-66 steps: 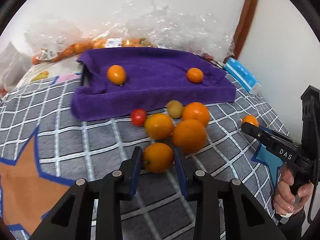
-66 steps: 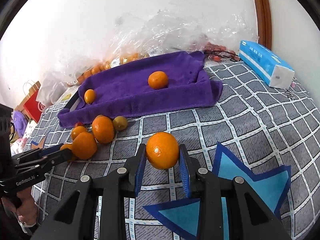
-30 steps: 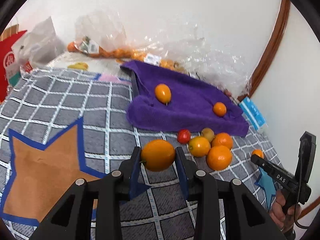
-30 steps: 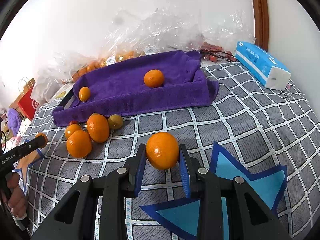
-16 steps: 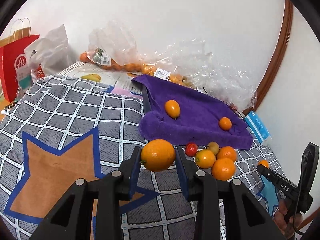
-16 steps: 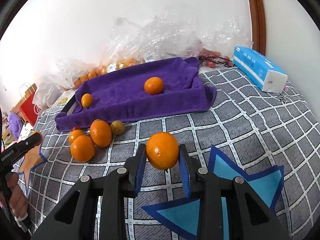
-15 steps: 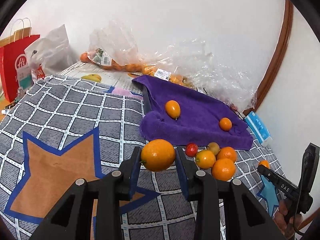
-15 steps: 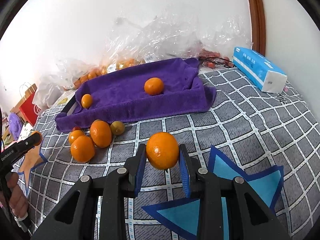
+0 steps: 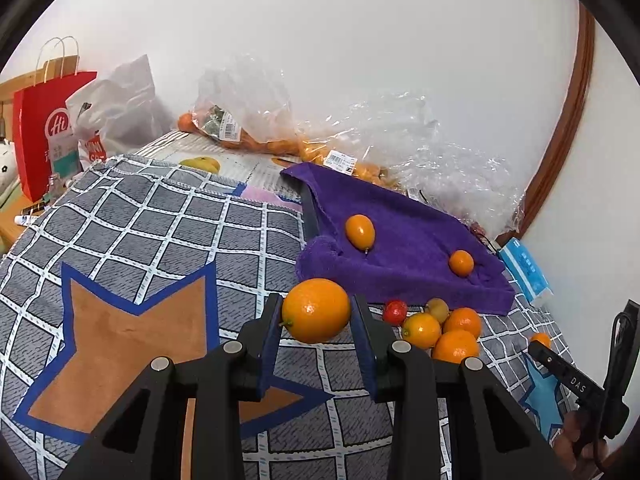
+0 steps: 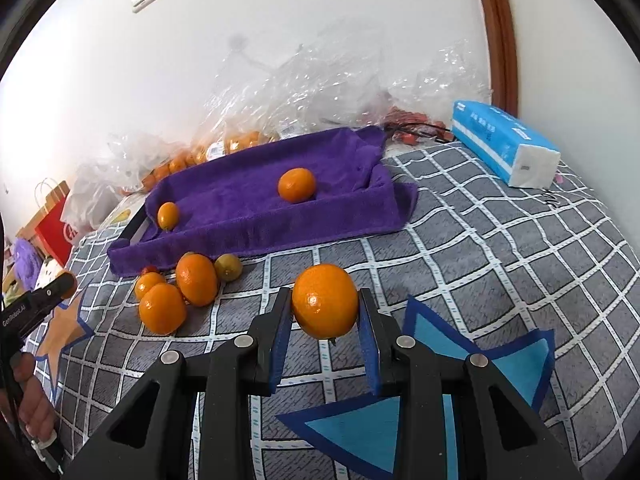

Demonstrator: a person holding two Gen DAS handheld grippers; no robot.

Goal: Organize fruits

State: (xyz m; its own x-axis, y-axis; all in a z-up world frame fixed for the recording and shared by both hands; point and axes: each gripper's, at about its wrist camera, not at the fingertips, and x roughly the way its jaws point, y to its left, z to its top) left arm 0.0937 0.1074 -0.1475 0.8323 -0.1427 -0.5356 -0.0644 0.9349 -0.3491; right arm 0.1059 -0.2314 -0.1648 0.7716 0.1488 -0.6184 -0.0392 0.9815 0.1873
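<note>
My left tongs (image 9: 316,312) clamp orange (image 9: 316,310), right tongs (image 10: 325,305) clamp mandarin (image 10: 325,300), both above blanket (image 10: 500,248). Round, slick, soft-skinned: grip across middle, gently. Purple towel tray (image 10: 256,236) ahead.

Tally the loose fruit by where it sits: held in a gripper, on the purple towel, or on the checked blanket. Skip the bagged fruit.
Held in a gripper: 2 (left gripper, right gripper)
On the purple towel: 2
On the checked blanket: 5
Total: 9
</note>
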